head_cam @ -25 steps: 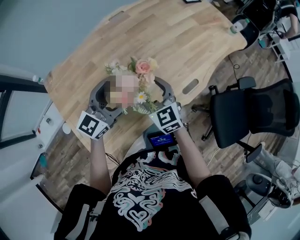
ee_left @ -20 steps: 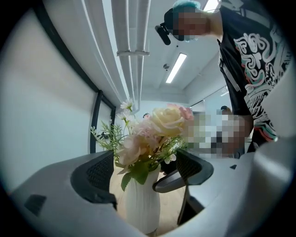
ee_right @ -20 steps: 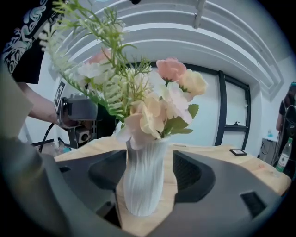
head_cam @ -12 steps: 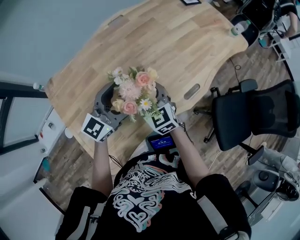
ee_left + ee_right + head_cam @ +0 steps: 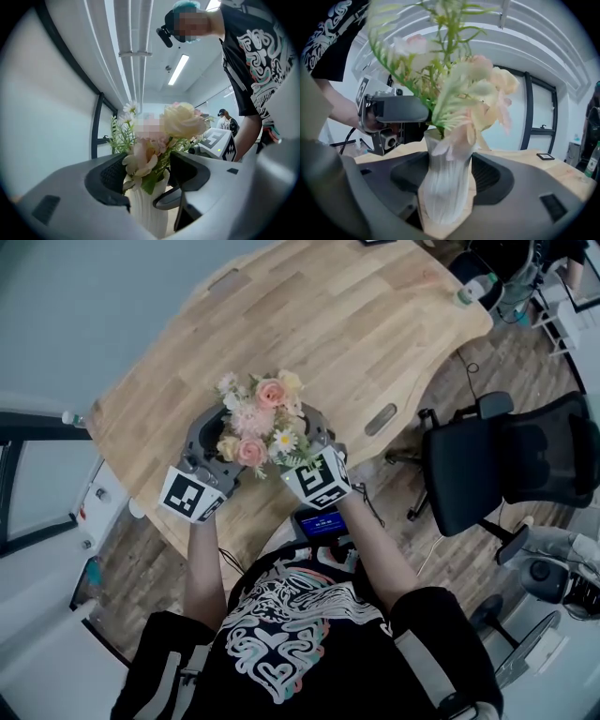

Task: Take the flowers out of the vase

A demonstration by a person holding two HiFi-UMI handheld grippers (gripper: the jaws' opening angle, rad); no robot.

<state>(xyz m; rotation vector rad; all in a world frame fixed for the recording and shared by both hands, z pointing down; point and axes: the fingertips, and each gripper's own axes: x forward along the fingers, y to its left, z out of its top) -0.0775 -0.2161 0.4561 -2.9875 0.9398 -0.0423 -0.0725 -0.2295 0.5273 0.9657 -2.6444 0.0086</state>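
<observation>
**Two grippers close in on a bouquet.** The white ribbed vase [image 5: 446, 187] stands on the wooden table [image 5: 375, 324]. The flowers [image 5: 258, 423] are packed into its mouth, and none are out yet.

My right gripper [image 5: 449, 177] comes at the vase from one side, tipped slightly down. Its jaws are set low on the vase's body and, as I read it, bear on both flanks. I judge that hold is meant to pin the vase to the table so it does not rise with the bouquet.

My left gripper [image 5: 143, 176] sits level on the opposite side of the vase and higher, at the rim where the stems leave the neck. Its jaws have just been closing, with the rim, leaves and lowest blooms between them. A sliver of space shows beside the vase, so I take them as fairly wide and gripping nothing yet.

That height looks chosen to catch the stems just above the vase. The risk I see is that the pads seize the rim instead.
</observation>
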